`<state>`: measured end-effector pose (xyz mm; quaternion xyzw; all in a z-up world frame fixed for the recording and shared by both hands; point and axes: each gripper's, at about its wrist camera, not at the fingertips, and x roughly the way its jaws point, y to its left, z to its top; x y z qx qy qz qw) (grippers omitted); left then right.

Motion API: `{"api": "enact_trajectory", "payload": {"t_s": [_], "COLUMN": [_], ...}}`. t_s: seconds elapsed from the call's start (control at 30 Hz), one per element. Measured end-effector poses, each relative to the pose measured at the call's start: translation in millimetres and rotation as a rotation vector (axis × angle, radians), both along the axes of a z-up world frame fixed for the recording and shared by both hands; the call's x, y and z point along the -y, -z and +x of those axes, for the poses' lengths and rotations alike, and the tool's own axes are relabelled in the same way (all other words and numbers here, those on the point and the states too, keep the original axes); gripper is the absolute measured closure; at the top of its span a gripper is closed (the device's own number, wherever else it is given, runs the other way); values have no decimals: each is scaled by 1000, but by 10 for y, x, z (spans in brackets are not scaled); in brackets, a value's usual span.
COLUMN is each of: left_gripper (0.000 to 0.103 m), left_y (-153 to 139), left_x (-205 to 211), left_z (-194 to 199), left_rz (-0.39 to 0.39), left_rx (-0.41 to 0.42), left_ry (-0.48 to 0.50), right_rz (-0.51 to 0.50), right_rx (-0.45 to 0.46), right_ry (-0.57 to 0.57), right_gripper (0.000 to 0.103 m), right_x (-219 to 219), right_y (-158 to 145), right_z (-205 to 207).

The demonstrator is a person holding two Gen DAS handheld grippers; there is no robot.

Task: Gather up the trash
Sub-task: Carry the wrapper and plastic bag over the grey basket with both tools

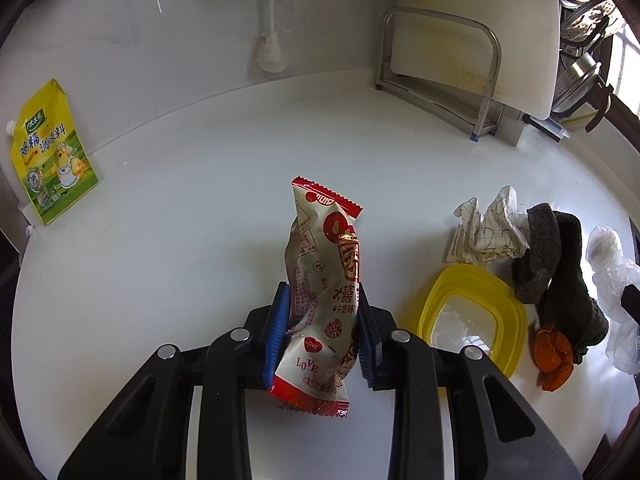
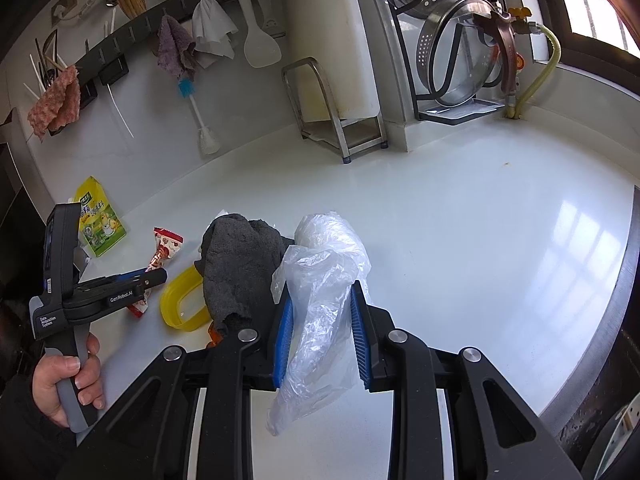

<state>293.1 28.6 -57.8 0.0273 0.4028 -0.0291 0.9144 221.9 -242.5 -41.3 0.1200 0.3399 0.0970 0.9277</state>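
My left gripper (image 1: 322, 300) is shut on a red and white snack wrapper (image 1: 320, 264), which stands up between the blue pads above the white counter. The wrapper and left gripper (image 2: 154, 270) also show at the left of the right wrist view. My right gripper (image 2: 322, 292) is shut on a crumpled clear plastic bag (image 2: 320, 300), held above the counter. On the counter lie a crumpled paper (image 1: 486, 228), orange peel (image 1: 554, 354) and a yellow seasoning pouch (image 1: 50, 156).
A yellow lid frame (image 1: 472, 316) and a dark grey cloth (image 1: 560, 276) lie beside the peel. A metal rack with a white cutting board (image 1: 460, 76) stands at the back. A dish rack with steel pans (image 2: 460, 52) is at the back right. The counter edge (image 2: 624, 280) runs along the right.
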Motion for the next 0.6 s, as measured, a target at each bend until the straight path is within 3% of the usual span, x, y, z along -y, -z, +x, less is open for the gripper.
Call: {"api": "enact_trajectory", "payload": {"t_s": [0.3, 0.6], "left_gripper": [73, 73], "left_y": [-315, -451], "left_x": [109, 239], "left_z": [-626, -1598], "left_rz": [68, 48], "left_rx": [156, 211], "left_ry": [3, 45], "right_rz": [9, 44], "right_rx": [2, 10], "right_ry": [14, 54], "right_gripper": [77, 77], "right_x": [32, 11], "right_y": [-30, -95], "right_z": [-451, -1332]}}
